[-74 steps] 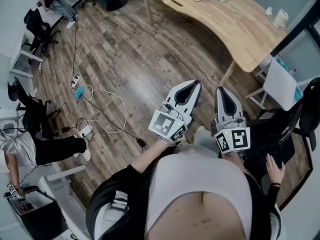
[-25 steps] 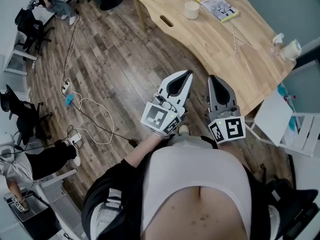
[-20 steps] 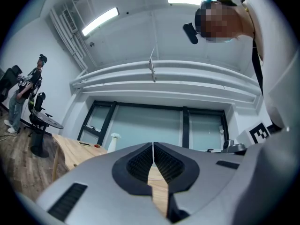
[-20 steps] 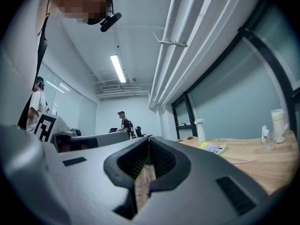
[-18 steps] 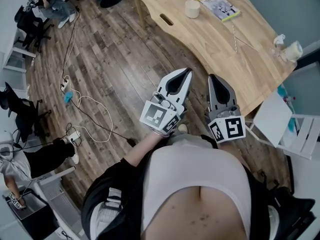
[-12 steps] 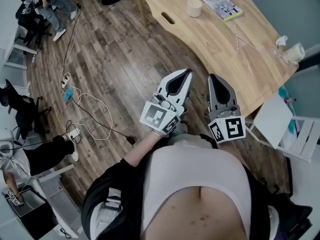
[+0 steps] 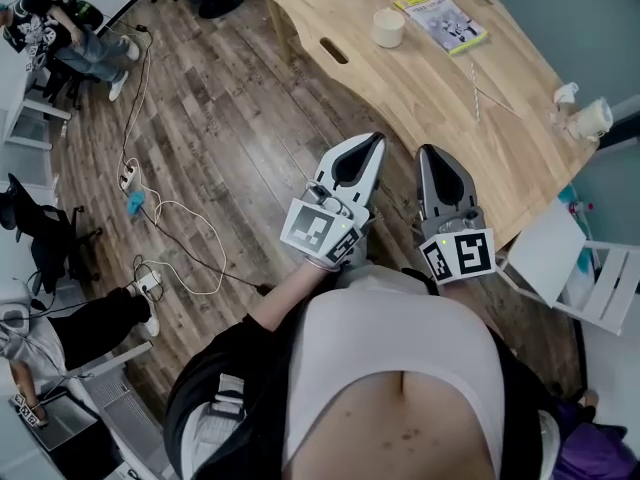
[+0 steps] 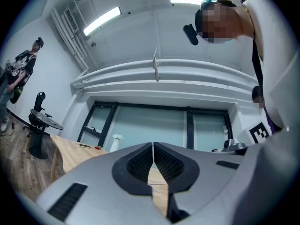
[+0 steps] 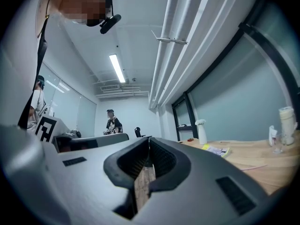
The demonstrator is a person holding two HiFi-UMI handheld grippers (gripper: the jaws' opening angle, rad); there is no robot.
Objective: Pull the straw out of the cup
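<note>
We hold left gripper (image 7: 377, 139) and right gripper (image 7: 428, 151) closed on nothing — lunging at the twelve-o'clock cup (image 7: 387, 27) could topple it.

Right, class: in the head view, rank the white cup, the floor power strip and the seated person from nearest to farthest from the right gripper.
1. The white cup, on the table ahead of the right gripper.
2. The power strip, on the floor, far left.
3. The seated person, top-left corner.
</note>
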